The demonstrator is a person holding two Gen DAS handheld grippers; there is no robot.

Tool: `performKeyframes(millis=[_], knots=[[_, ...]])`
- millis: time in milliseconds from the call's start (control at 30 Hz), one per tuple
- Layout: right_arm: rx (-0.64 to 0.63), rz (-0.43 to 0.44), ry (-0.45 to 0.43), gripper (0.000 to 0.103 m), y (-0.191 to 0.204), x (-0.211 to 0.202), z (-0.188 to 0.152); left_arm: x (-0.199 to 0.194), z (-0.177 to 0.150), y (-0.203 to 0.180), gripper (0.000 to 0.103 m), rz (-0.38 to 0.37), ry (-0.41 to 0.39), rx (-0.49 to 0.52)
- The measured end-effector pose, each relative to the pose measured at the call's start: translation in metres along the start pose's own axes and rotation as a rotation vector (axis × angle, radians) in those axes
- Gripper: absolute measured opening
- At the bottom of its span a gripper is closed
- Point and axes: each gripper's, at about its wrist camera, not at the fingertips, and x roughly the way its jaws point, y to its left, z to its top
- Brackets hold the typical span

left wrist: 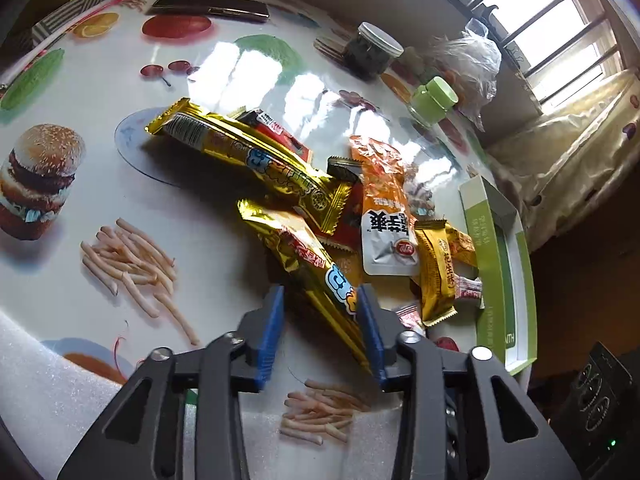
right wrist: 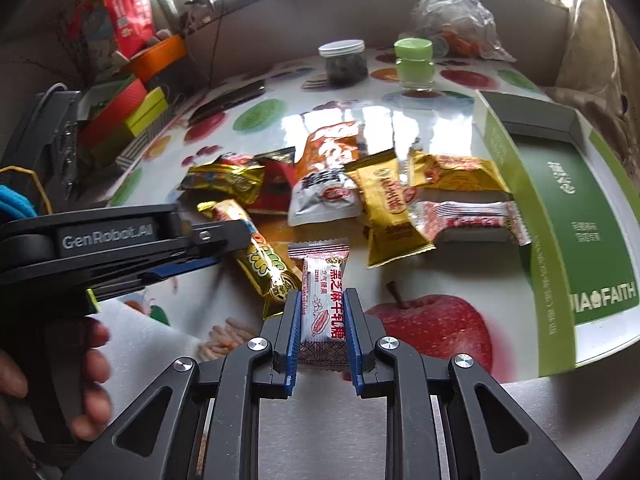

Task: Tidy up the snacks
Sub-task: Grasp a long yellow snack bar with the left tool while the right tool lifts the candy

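A pile of snack packets lies mid-table. My left gripper straddles the near end of a long gold snack bar; its jaws stand apart and only the right pad seems to touch it. It shows from the side in the right wrist view. My right gripper is shut on a white-and-red candy packet, held just above the table. A second gold bar, an orange-and-white pouch and small yellow packets lie in the pile.
An open green-and-white box lies at the right of the pile. A dark-filled jar, a green-lidded jar and a plastic bag stand at the far edge. Coloured boxes are stacked at the left. White foam lies near me.
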Motion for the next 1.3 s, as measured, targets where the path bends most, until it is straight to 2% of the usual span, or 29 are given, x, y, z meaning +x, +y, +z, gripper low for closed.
performKeyframes(millis=[100, 233, 333, 433, 567, 967, 1300], knots=[[0.002, 0.041, 0.019, 0.019, 0.003, 0.005, -0.001, 0.002, 0.0, 0.001, 0.041, -0.022, 0.016, -0.009], [-0.003, 0.121, 0.034, 0.019, 0.009, 0.007, -0.001, 0.002, 0.002, -0.002, 0.041, 0.013, 0.012, 0.014], [-0.006, 0.118, 0.028, 0.019, 0.01, 0.006, 0.0, 0.003, 0.002, -0.002, 0.041, 0.022, 0.01, 0.032], [0.004, 0.1, 0.027, 0.019, 0.006, 0.004, -0.001, 0.004, 0.0, -0.008, 0.031, 0.086, 0.005, 0.091], [0.017, 0.081, 0.016, 0.019, 0.001, -0.002, -0.002, 0.004, 0.0, -0.01, 0.031, 0.099, 0.004, 0.121], [0.058, 0.055, -0.025, 0.019, -0.011, -0.017, -0.003, -0.006, -0.007, -0.007, 0.026, 0.093, -0.002, 0.149], [0.086, 0.048, -0.071, 0.019, -0.017, -0.034, -0.001, -0.019, -0.012, -0.019, 0.025, 0.065, -0.022, 0.184]])
